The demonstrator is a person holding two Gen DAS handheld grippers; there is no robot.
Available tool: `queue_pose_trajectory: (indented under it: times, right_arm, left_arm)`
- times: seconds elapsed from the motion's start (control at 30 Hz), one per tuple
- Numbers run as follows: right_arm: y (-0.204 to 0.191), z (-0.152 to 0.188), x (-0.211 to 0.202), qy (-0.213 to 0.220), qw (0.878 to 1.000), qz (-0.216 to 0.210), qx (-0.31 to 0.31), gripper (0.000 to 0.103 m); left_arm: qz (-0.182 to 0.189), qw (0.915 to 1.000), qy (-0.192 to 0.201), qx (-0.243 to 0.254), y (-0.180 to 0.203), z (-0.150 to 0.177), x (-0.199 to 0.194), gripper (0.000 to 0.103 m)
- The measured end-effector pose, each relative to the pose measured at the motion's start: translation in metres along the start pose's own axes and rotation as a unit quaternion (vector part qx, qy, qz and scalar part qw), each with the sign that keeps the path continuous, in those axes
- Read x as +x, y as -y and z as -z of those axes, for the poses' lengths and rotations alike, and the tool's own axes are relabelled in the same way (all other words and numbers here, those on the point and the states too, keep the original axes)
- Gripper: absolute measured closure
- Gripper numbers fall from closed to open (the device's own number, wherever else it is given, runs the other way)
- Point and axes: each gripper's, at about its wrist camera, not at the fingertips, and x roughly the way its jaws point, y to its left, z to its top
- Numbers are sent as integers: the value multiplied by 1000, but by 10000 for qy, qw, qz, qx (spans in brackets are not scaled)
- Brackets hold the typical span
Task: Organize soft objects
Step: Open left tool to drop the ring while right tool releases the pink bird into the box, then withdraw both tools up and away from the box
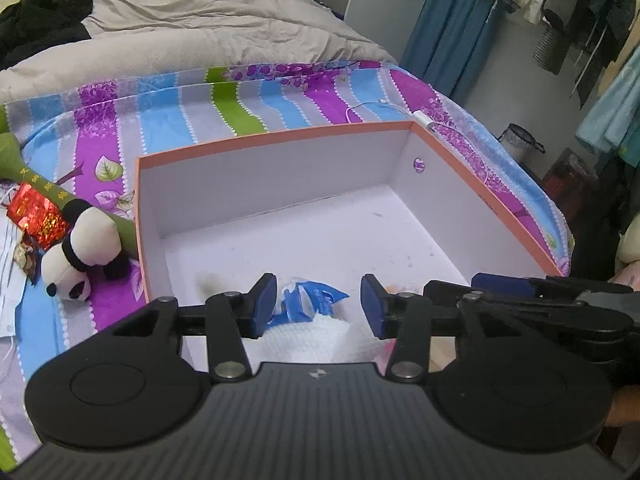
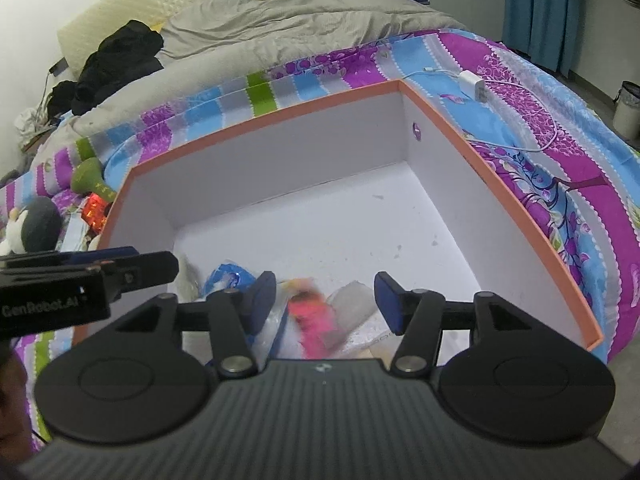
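An open white box with an orange rim (image 1: 280, 134) (image 2: 260, 126) sits on the striped bedsheet. My left gripper (image 1: 318, 300) is open over the box's near end, above a blue-and-white packet (image 1: 310, 300) and a white cloth (image 1: 320, 340); neither pad touches them. Beside it, my right gripper (image 2: 326, 300) is open over a blurred pink item (image 2: 316, 320), a clear plastic pack (image 2: 352, 300) and a blue packet (image 2: 228, 276) on the box floor. Left of the box lie a panda plush (image 1: 86, 248), a green plush stalk (image 1: 28, 172) and a red foil packet (image 1: 38, 216).
A grey duvet (image 1: 220, 12) and black clothes (image 2: 116, 60) lie further up the bed. A white charger with cable (image 2: 474, 84) rests right of the box. A grey-and-white plush (image 2: 36, 224) is at the left. A bin (image 2: 628, 108) stands on the floor by blue curtains.
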Motion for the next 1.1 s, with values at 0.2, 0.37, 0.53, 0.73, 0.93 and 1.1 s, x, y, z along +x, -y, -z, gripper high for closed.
queue_pose_trajectory:
  times: [0.2,0.37,0.53,0.73,0.93,1.1]
  right_arm:
    - [-2,5,-16,84,9999,-62,46,46]
    - [-9,10,-38,229,9996,-141,60,46]
    - [-22,17,-69,455,9987,-158,-139,46]
    - [-34,30,-109,712,9970,-214,-207,46]
    - [-46,51,-143,871,9954,-320,-227,46]
    - [-61,67,-164,930,9940,-424,-393,46]
  left_arm:
    - [-11,9999,117,-30,1,4,-20,51]
    - [-1,9996,276,-28,5,9,-49,51]
    - [47,9990,424,-100,8,19,-83,51]
    - [51,9976,694,-3,16,35,-131,51]
    - [17,9960,893,50,21,58,-175,51]
    - [-25,9949,1003,40,20,81,-205,51]
